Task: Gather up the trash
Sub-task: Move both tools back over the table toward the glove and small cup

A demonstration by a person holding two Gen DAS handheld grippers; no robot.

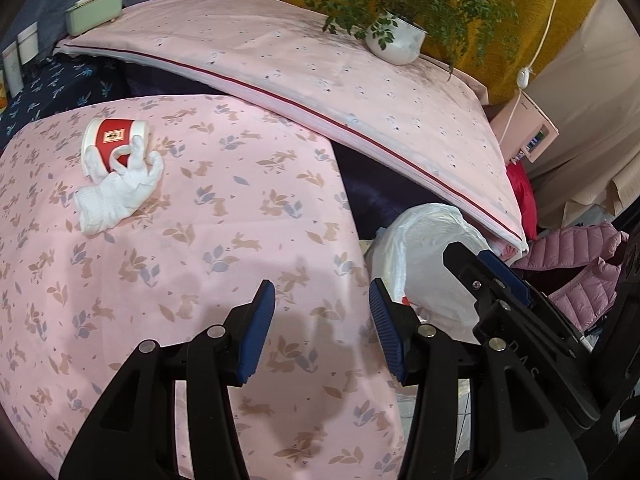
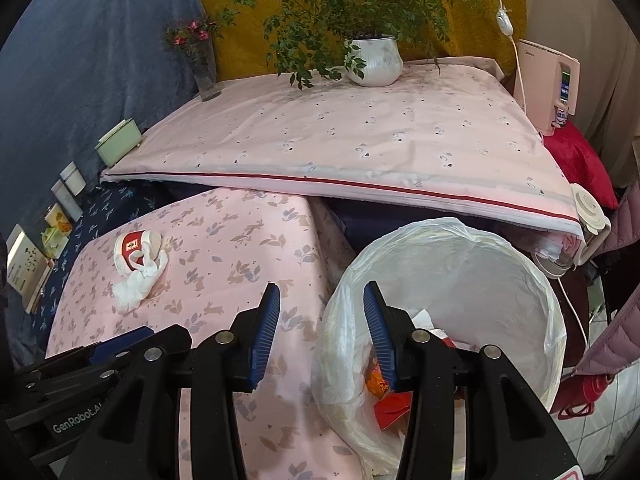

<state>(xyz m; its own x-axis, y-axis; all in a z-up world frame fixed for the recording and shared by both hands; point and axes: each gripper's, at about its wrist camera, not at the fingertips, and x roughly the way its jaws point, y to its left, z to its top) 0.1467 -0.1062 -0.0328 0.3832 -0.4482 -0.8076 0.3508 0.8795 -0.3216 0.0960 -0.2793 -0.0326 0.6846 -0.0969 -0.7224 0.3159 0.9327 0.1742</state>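
- On the pink rabbit-print surface (image 1: 208, 240), up and to the left of both pairs of jaws, lies the remaining trash: a red-and-white paper cup (image 1: 114, 140) on its side with a crumpled white tissue (image 1: 120, 192) draped against it.
- The cup's long axis runs roughly level across the left wrist view, with its open mouth facing right; the tissue trails from the cup toward the camera.
- The left gripper (image 1: 322, 312) has its jaws apart with nothing between them, only bare cloth below; by my reckoning it is the nearer to the cup, since the right one sits off to the bin side.
- The right gripper (image 2: 320, 320) likewise stands apart and empty, straddling the cloth's edge and the rim of the bin bag (image 2: 440, 272), which lies to the right and already holds red and orange scraps.
- Writing: "GenRobot.AI" reads on the other gripper's body in the right wrist view. The cup's red band carries a small label with a figure, too small to read; the pink appliance (image 2: 548, 80) may bear a brand name, but it is blurred.
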